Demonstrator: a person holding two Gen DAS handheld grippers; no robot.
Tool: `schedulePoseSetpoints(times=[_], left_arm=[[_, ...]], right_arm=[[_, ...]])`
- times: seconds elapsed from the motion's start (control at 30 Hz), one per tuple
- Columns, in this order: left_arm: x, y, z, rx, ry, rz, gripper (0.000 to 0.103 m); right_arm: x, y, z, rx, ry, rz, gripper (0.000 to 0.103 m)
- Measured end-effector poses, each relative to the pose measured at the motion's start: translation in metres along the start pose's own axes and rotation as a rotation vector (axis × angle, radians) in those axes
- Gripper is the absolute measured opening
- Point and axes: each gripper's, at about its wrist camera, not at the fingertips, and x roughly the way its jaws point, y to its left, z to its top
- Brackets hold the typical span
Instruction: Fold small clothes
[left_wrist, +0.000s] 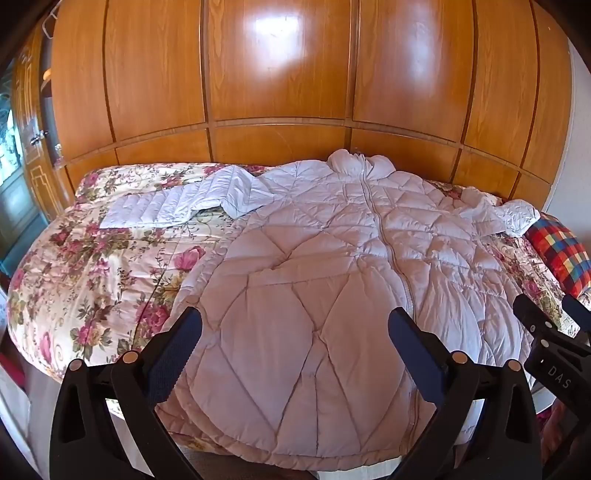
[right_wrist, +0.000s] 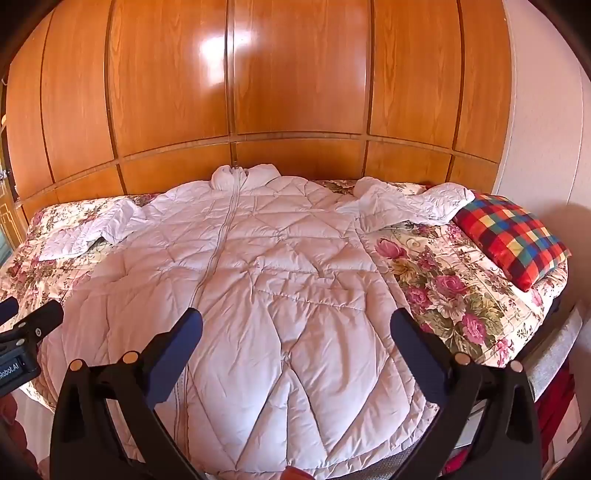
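Note:
A long white quilted coat (left_wrist: 325, 258) lies flat and zipped on the bed, collar at the far side, hem near me. Its left sleeve (left_wrist: 166, 208) lies stretched out to the left; its right sleeve (right_wrist: 413, 205) is bunched up at the right. My left gripper (left_wrist: 295, 332) is open and empty, above the coat's lower left part. My right gripper (right_wrist: 295, 332) is open and empty, above the coat's lower right part (right_wrist: 288, 288). The right gripper also shows at the right edge of the left wrist view (left_wrist: 550, 314), and the left gripper at the left edge of the right wrist view (right_wrist: 29, 314).
The bed has a floral bedspread (left_wrist: 85, 266). A checked red, blue and yellow pillow (right_wrist: 513, 243) lies at the bed's right side, next to the bunched sleeve. A wooden panelled wardrobe (left_wrist: 277, 74) stands behind the bed. A white wall (right_wrist: 546, 129) is at the right.

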Motion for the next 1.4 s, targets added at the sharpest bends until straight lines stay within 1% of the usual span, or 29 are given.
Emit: schedulePoseSetpoints(times=[0.23,0.4,0.57,0.9,1.4], left_arm=[[0.0019,0.0036,0.0,-0.01,0.004,0.003,0.1],[0.0026,0.0019,-0.005,-0.009,0.004,0.005,0.1],[0.0054,0.0035,-0.003,-0.003,0.016,0.01,0.1],[0.0075,0.0045,-0.0047,-0.006,0.02,0.005,0.1],[0.0073,0.0054,-0.0061,-0.007,0.025,0.01,0.1]], right_arm=[[0.0025,-0.0009,0.0028,-0.005,0.004,-0.01,0.101],[0.0013,-0.0059,0.0026,0.003,0.001,-0.002,0.101],[0.0057,-0.0042,0.0013,0.009,0.016,-0.006,0.101],[0.0062,-0.0059,0.0011,0.019,0.013,-0.001,0.101],[0.0076,-0.0044,-0.0016,0.008,0.021,0.006,0.101]])
